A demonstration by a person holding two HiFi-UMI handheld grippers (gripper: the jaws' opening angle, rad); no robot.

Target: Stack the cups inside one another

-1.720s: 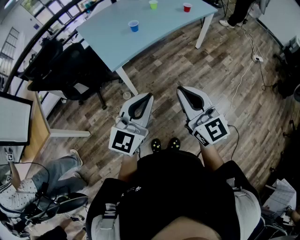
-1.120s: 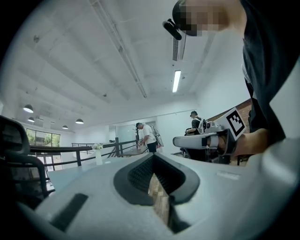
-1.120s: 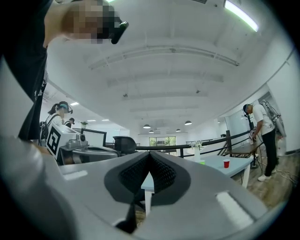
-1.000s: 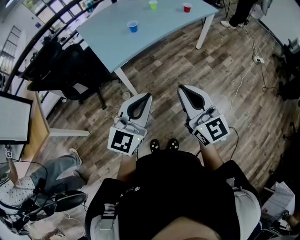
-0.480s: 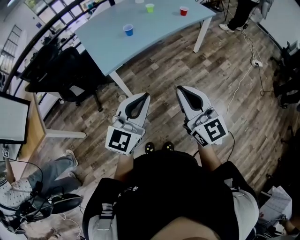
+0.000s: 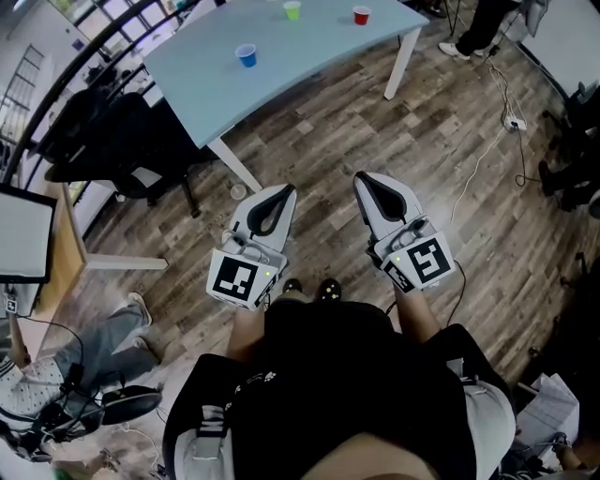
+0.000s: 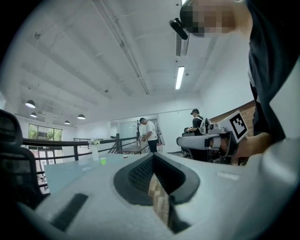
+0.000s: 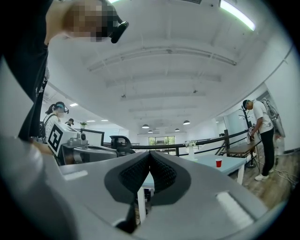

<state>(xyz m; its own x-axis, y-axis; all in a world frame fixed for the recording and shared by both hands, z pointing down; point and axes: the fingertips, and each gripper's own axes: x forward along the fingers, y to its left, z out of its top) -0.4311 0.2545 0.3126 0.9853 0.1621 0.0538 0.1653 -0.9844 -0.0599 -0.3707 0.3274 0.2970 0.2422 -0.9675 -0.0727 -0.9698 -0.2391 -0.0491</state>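
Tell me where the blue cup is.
Head view, upper left: the blue cup stands on the pale table, left of the green cup and red cup.

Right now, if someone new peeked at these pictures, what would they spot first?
Probably the two white grippers, the left gripper and the right gripper, held side by side over the wooden floor, both shut and empty. Next, the pale blue table farther ahead, where a blue cup, a green cup and a red cup stand apart.
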